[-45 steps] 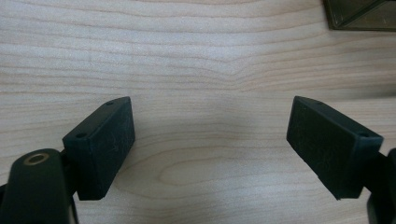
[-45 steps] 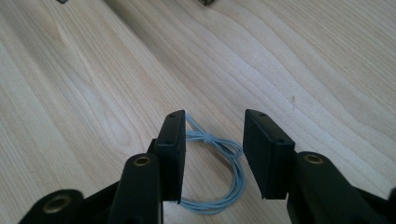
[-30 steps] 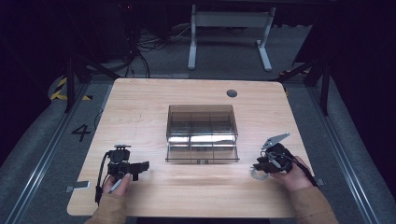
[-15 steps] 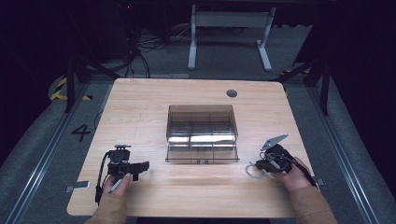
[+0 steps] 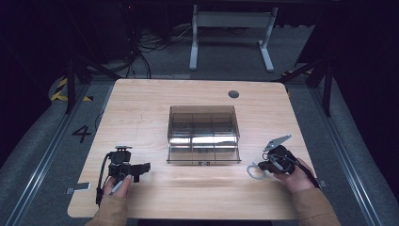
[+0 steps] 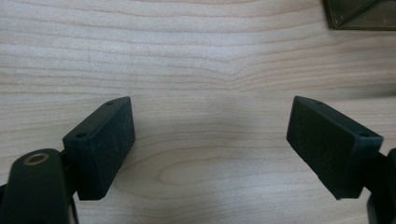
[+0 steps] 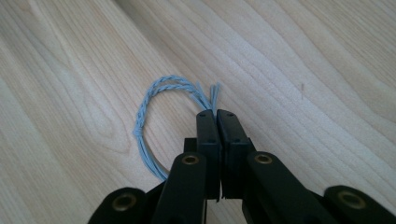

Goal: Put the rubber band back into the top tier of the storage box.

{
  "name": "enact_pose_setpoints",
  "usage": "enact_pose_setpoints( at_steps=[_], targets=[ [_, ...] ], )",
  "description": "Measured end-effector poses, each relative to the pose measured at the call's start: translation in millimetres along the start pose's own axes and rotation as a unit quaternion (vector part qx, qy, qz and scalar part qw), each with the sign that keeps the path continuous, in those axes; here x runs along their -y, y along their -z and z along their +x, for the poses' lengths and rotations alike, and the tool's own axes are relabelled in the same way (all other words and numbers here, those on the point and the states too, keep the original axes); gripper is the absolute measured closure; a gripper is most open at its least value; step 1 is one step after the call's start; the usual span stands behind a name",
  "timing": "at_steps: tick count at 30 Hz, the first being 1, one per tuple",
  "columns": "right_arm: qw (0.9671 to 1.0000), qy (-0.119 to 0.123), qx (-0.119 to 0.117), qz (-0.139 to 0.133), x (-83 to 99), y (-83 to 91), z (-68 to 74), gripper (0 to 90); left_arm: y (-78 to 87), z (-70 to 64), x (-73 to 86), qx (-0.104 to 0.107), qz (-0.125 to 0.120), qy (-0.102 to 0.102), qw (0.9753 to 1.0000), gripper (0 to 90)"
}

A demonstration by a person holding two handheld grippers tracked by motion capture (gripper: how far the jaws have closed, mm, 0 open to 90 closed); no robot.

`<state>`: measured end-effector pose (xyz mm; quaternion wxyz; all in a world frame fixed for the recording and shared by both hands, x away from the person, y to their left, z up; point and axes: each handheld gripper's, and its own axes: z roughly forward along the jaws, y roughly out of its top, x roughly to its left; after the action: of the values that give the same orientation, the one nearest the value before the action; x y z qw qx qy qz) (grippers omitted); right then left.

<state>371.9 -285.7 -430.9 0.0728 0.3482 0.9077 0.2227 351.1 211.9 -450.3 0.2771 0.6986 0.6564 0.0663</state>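
A loop of light blue twisted cord (image 7: 154, 112) is pinched between the jaws of my right gripper (image 7: 216, 114), which is shut on it just above the wooden table. From above, that cord (image 5: 254, 171) curls out to the left of the right gripper (image 5: 264, 166), near the table's front right. My left gripper (image 6: 210, 130) stands open over bare wood with nothing between its fingers. It sits at the front left (image 5: 141, 168), pointing toward the centre.
A smoky transparent plastic organiser box (image 5: 203, 134) with several compartments stands mid-table, and one of its corners (image 6: 359, 14) shows in the left gripper view. A dark round grommet (image 5: 233, 94) sits near the table's far edge (image 5: 197, 81). Dark floor and a white stand lie beyond.
The right gripper has edged slightly left with the cord, whose loop now shows more plainly beside it. The left gripper has stayed put.
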Motion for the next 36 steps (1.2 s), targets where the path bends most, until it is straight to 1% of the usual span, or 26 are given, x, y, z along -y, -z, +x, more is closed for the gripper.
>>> enact_pose_setpoints(
  at_steps=[8, 13, 17, 26, 32, 36],
  targets=[
    [0.9999, -0.003, 0.004, -0.013, -2.1, 10.6, 1.4, 89.1, 0.0, 0.0, 0.1, 0.000, 0.000, 0.000, 1.0000, 16.0],
    [0.9996, -0.009, 0.009, -0.025, -2.7, 19.8, 1.2, 89.0, 0.0, -0.1, 0.1, 0.000, 0.000, 0.000, 1.0000, 16.0],
    [0.9991, -0.015, 0.016, -0.036, -3.0, 28.1, 1.4, 89.0, -0.1, -0.1, 0.0, 0.000, 0.001, 0.000, 1.0000, 16.0],
    [0.9977, -0.015, 0.026, -0.060, -4.7, 42.8, 3.4, 88.9, -0.2, -0.2, 0.1, -0.001, 0.001, 0.000, 1.0000, 16.0],
    [0.9969, -0.018, 0.026, -0.072, -5.7, 50.1, 4.6, 88.9, -0.6, -0.2, -0.2, 0.000, 0.000, 0.000, 1.0000, 16.0],
    [0.9963, -0.024, 0.025, -0.079, -7.1, 55.3, 5.4, 88.9, -1.0, -1.0, -0.4, -0.001, -0.001, -0.001, 1.0000, 16.0]
  ],
)
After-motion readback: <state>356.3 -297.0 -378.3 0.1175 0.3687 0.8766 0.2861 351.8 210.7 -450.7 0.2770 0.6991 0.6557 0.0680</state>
